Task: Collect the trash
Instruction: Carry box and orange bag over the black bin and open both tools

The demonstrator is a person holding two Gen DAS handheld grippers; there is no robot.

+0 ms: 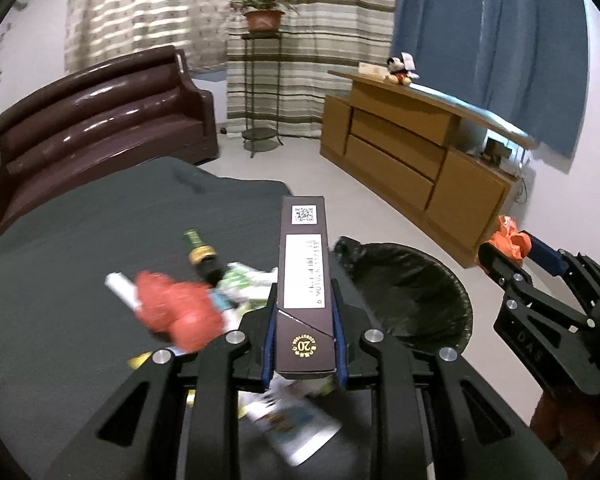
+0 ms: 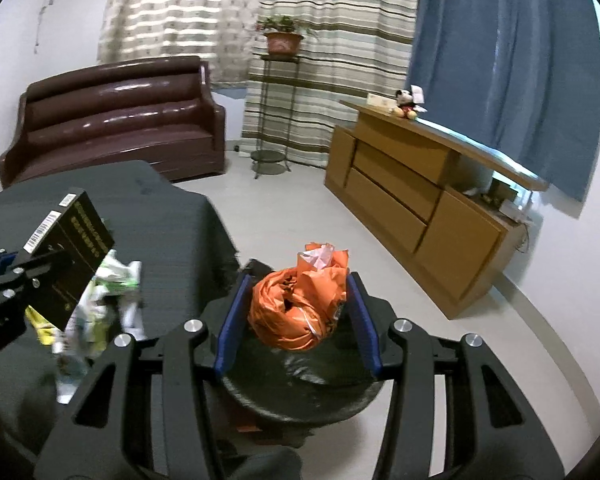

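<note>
My left gripper (image 1: 305,320) is shut on a long dark brown carton (image 1: 305,276) with a barcode label, held above the table's right edge; the carton also shows in the right wrist view (image 2: 74,248). My right gripper (image 2: 298,312) holds a crumpled orange plastic bag (image 2: 300,312) between its blue pads, just above the black-lined trash bin (image 2: 300,392). The bin (image 1: 412,292) sits on the floor beside the table, right of the carton. The right gripper (image 1: 508,248) with the orange bag (image 1: 510,236) shows at the right of the left wrist view.
On the dark cloth-covered table (image 1: 80,248) lie a red crumpled bag (image 1: 176,312), a dark bottle with a gold cap (image 1: 202,254), green-white wrappers (image 2: 116,276) and papers (image 1: 296,420). A brown sofa (image 1: 100,120), a plant stand (image 1: 262,92) and a wooden cabinet (image 1: 412,152) stand beyond.
</note>
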